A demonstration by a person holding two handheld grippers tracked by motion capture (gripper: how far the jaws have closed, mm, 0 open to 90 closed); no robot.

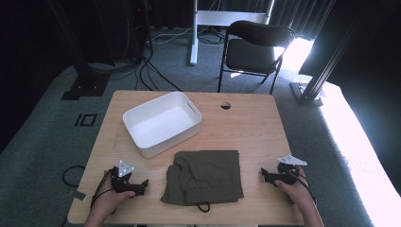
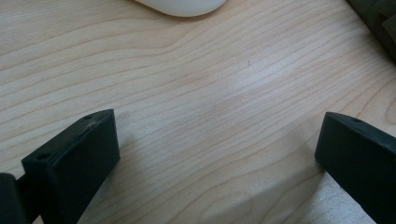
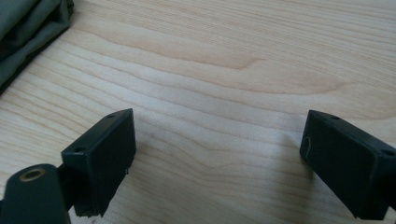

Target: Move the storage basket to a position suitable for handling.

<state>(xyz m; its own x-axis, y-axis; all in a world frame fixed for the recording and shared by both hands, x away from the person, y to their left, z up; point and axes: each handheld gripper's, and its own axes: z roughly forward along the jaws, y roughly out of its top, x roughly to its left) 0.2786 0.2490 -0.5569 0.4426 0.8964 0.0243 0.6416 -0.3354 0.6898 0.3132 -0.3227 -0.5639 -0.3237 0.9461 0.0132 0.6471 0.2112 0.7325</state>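
A folded olive-green garment with a dark drawstring loop lies near the table's front edge, in the middle. A white plastic bin stands empty behind it, slightly left. My left gripper rests low over the table to the left of the garment, jaws wide open on bare wood. To the garment's right sits my right gripper, also open over bare wood. The garment's edge shows at the top left of the right gripper view, and the bin's rim at the top of the left gripper view.
The wooden table has a round cable hole near its far edge. A black folding chair stands on the carpet behind the table. Cables and stand feet lie on the floor at the back left.
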